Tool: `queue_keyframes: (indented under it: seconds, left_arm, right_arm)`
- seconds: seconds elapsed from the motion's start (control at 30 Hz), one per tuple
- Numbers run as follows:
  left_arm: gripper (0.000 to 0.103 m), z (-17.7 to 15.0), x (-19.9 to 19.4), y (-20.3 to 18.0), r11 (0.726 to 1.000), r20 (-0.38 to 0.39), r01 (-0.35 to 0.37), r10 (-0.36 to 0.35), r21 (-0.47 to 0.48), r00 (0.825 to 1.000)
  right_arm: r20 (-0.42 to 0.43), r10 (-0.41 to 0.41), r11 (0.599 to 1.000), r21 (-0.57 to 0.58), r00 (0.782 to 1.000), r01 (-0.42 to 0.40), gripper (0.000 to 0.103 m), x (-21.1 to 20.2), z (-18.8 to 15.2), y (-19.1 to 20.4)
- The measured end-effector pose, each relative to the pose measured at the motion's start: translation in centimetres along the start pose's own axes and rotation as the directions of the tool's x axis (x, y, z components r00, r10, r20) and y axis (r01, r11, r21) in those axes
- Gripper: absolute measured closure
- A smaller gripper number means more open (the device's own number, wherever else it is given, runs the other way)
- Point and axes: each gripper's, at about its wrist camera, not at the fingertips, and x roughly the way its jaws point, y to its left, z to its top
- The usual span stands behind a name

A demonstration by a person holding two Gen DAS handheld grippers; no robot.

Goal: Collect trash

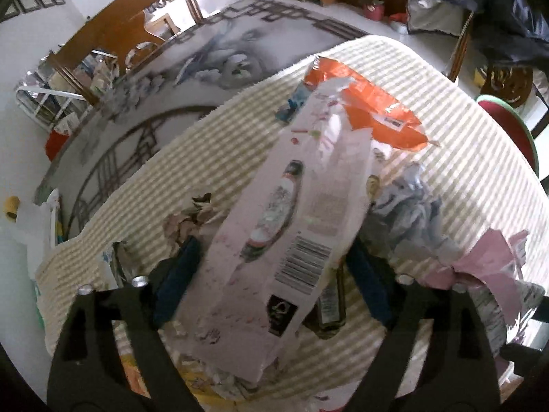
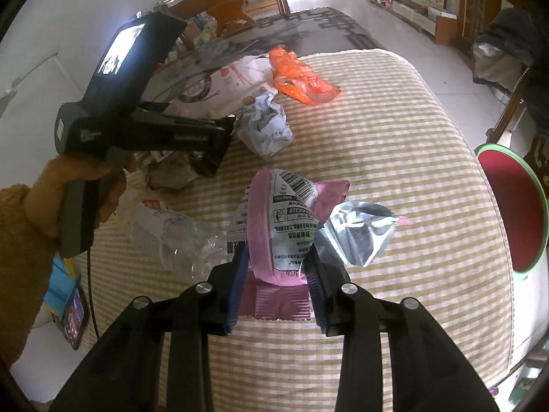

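My left gripper (image 1: 274,242) points down over a long pale pink bag (image 1: 291,223) with a barcode. Its blue pads stand on either side of the bag, and a thin gap shows at the left pad. A dark bottle (image 1: 331,305) peeks out from under the bag. In the right wrist view a hand (image 2: 85,185) holds that left gripper (image 2: 212,151) above the pale bag (image 2: 226,79). My right gripper (image 2: 276,254) is shut on a pink wrapper (image 2: 274,226) with a white printed label, which buckles up between the pads.
On the striped cloth (image 2: 394,137) also lie an orange wrapper (image 2: 298,75), crumpled bluish paper (image 2: 264,127), a silver foil bag (image 2: 357,233), a crushed clear bottle (image 2: 178,233) and brown crumpled paper (image 1: 188,219). A red stool (image 2: 511,213) stands past the right edge.
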Motion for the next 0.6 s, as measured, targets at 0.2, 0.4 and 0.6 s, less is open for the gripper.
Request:
queue_keyframes:
  seconds: [0.2,0.4,0.6]
  left_arm:
    - [0.049,-0.7,-2.5,2.1,0.992,0.074,0.04,-0.032,-0.121,0.997]
    - [0.049,-2.9,-6.7,5.0,0.938,0.181,0.165,-0.114,-0.303,0.977]
    - [0.049,-6.2,-9.9,5.8,0.869,0.229,0.264,-0.181,-0.419,0.956]
  right_arm:
    - [-0.002,0.012,1.0,-0.014,1.0,-0.012,0.068,0.2,0.0,0.5]
    - [-0.001,0.008,1.0,-0.023,1.0,-0.008,0.067,0.4,0.4,0.7]
    - [0.009,0.008,1.0,-0.018,1.0,-0.007,0.064,0.5,0.9,0.8]
